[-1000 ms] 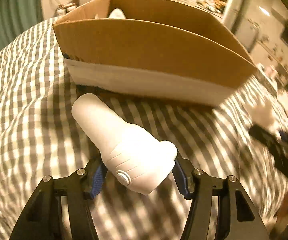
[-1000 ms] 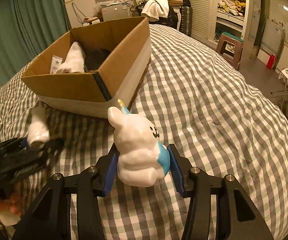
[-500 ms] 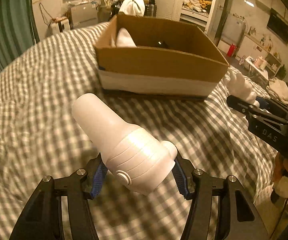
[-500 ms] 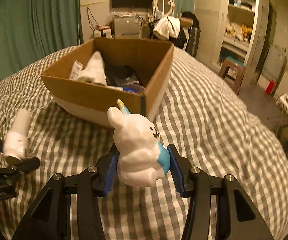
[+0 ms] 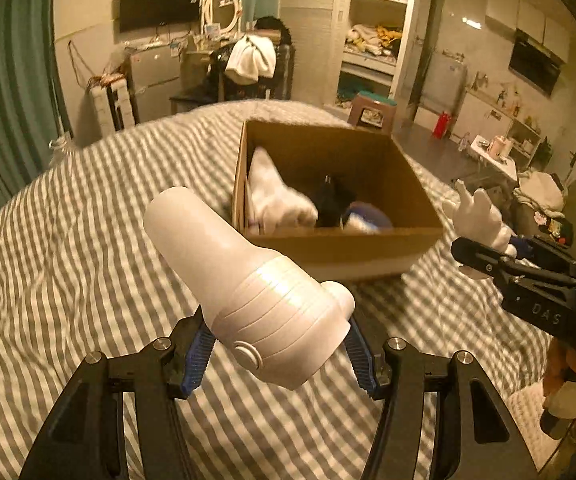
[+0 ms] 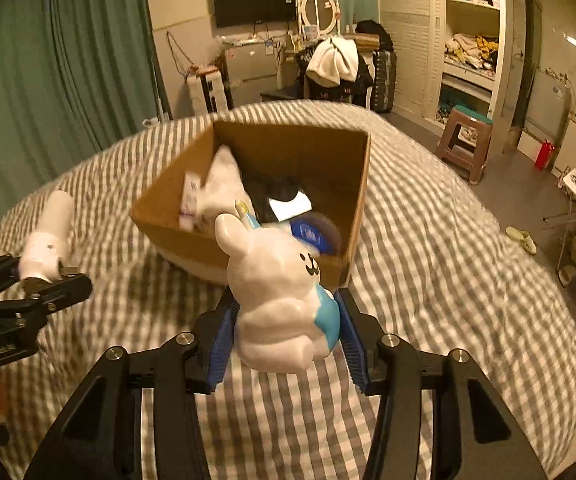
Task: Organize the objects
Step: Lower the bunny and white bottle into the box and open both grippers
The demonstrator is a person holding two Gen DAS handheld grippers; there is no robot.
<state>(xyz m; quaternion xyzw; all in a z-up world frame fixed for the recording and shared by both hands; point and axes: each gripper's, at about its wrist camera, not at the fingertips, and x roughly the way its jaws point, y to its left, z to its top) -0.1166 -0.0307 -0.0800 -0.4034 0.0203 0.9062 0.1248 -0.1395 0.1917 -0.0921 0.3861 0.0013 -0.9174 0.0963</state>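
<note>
My left gripper (image 5: 278, 352) is shut on a white hair dryer (image 5: 244, 288), held above the checked bed in front of an open cardboard box (image 5: 344, 240). My right gripper (image 6: 286, 340) is shut on a white rabbit figurine (image 6: 276, 288) with a blue patch, held above the bed near the box's (image 6: 248, 256) front corner. The box holds white cloth (image 5: 276, 200), dark items and a blue round tin (image 6: 314, 232). The rabbit also shows in the left wrist view (image 5: 478, 216), and the hair dryer in the right wrist view (image 6: 50, 236).
The grey-and-white checked bedspread (image 6: 428, 240) covers the bed all around the box. Behind it are a green curtain (image 6: 48, 80), a desk with a TV and mirror, a chair with clothes, shelves and a stool (image 6: 466, 136).
Both grippers have risen and pulled back with their objects, so I now look down into the box from above. The grips have not changed.
</note>
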